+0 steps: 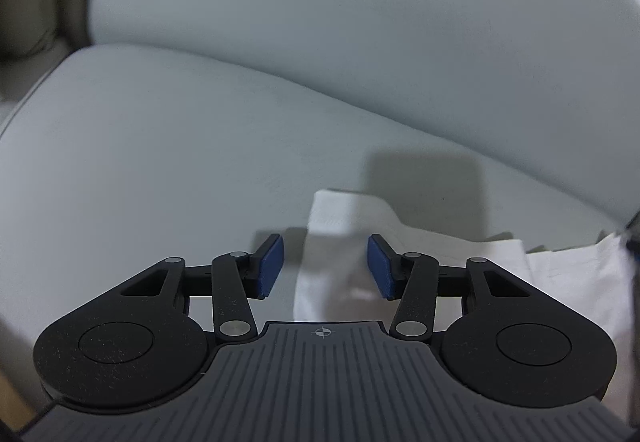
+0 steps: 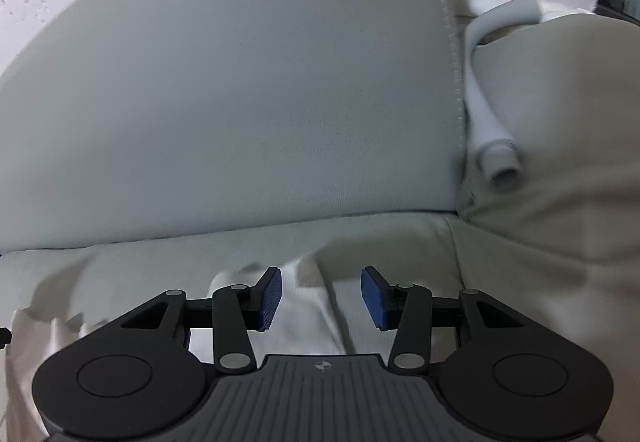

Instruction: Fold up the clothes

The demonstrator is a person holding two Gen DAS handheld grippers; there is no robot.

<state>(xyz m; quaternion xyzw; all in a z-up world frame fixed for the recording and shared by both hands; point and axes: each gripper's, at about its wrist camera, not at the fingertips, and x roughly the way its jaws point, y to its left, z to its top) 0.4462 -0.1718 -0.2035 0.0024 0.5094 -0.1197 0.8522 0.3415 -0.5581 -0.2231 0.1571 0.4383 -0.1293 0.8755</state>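
Position each gripper over one end of the white garment [image 1: 420,254] before you close on it. The garment lies flat on the sofa seat cushion [image 1: 160,161], just forward of the crease where the seat meets the backrest [image 1: 340,21].

**Step in hand (judged): taking hold of the garment's far edge with both grippers.**

1. Lower the left gripper [image 1: 325,266] until its blue pads [image 1: 271,262] straddle the folded edge nearest the backrest. The left pad sits just off the cloth's side edge, so shift slightly toward the garment's middle.
2. Bring the right gripper [image 2: 321,298] down onto the raised wrinkle [image 2: 320,282] of the same garment [image 2: 304,318] — a ridge gives the pads something to bite.
3. Close on all layers at that edge, or only on the top one, according to the fold you intend (a half-caught layer probably slips as you lift).
4. Keep both grippers level with each other relative to the backrest, so the fold line runs straight.

**Gripper state.**

- Left: jaws wide apart, holding nothing; cloth shows between them, but contact cannot be confirmed.
- Right: jaws equally wide, holding nothing — the pads hover at the wrinkle, and whether they touch it cannot be told.

A pale hose-like object [image 2: 492,145] rests beside the backrest on the right; keep clear of it.
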